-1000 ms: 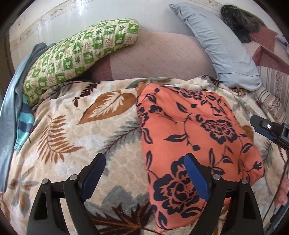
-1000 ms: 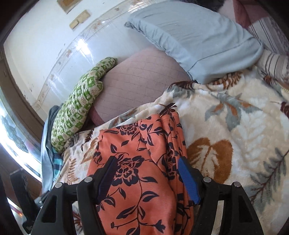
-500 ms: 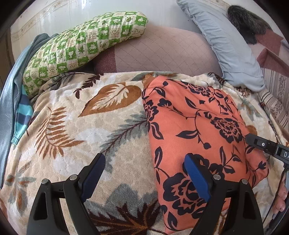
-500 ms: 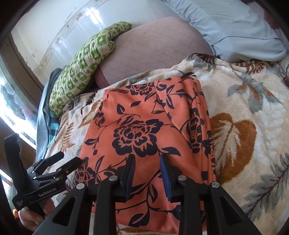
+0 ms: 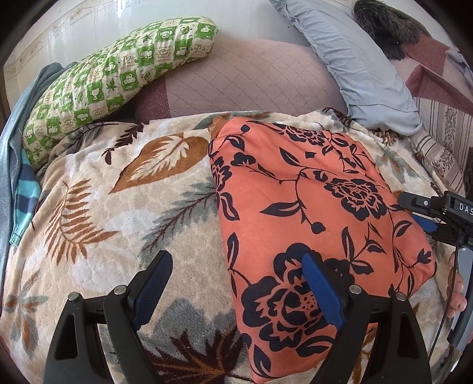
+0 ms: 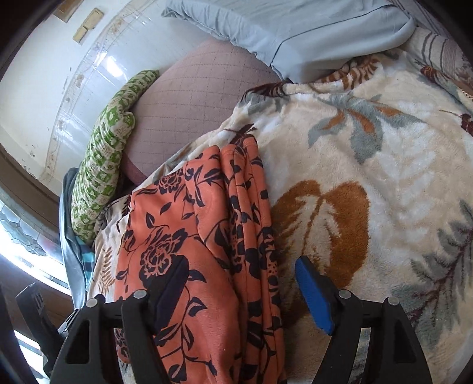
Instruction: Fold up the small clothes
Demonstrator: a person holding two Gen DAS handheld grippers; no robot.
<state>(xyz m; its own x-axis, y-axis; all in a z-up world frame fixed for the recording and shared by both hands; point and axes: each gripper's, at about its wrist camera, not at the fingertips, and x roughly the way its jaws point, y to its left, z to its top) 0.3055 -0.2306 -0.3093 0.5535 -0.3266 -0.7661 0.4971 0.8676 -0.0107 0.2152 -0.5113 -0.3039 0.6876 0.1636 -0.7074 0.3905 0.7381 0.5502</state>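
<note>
Your left gripper (image 5: 236,286) has its jaws spread wide and grips nothing. In its wrist view the folded orange garment with a dark navy flower print (image 5: 310,212) lies just ahead and to the right, and the blue-padded right finger (image 5: 320,292) sits over the garment's near corner, though you cannot tell whether it touches the cloth. The left finger (image 5: 153,286) is over the cream plush blanket with brown and grey leaves (image 5: 133,206) that the garment rests on. Farther ahead, a green-and-white checked pillow (image 5: 118,76) leans on a mauve quilted cushion (image 5: 245,79), with a pale blue pillow (image 5: 354,59) to the right. At the right edge you see your right gripper (image 5: 425,215) close beside the garment's right side, with your right hand (image 5: 456,289) behind it.

Your right gripper (image 6: 242,292) is likewise spread wide and pinches nothing. From its wrist view the orange garment (image 6: 192,236) lies ahead and runs under the left finger (image 6: 168,289); its stacked, folded edges (image 6: 251,221) fall between the two fingers. The right finger (image 6: 313,295) is over bare blanket (image 6: 384,147). The green checked pillow (image 6: 106,153), mauve cushion (image 6: 201,112) and pale blue pillow (image 6: 295,26) lie beyond. Your left gripper (image 6: 38,319) shows dimly at the lower left edge.
</note>
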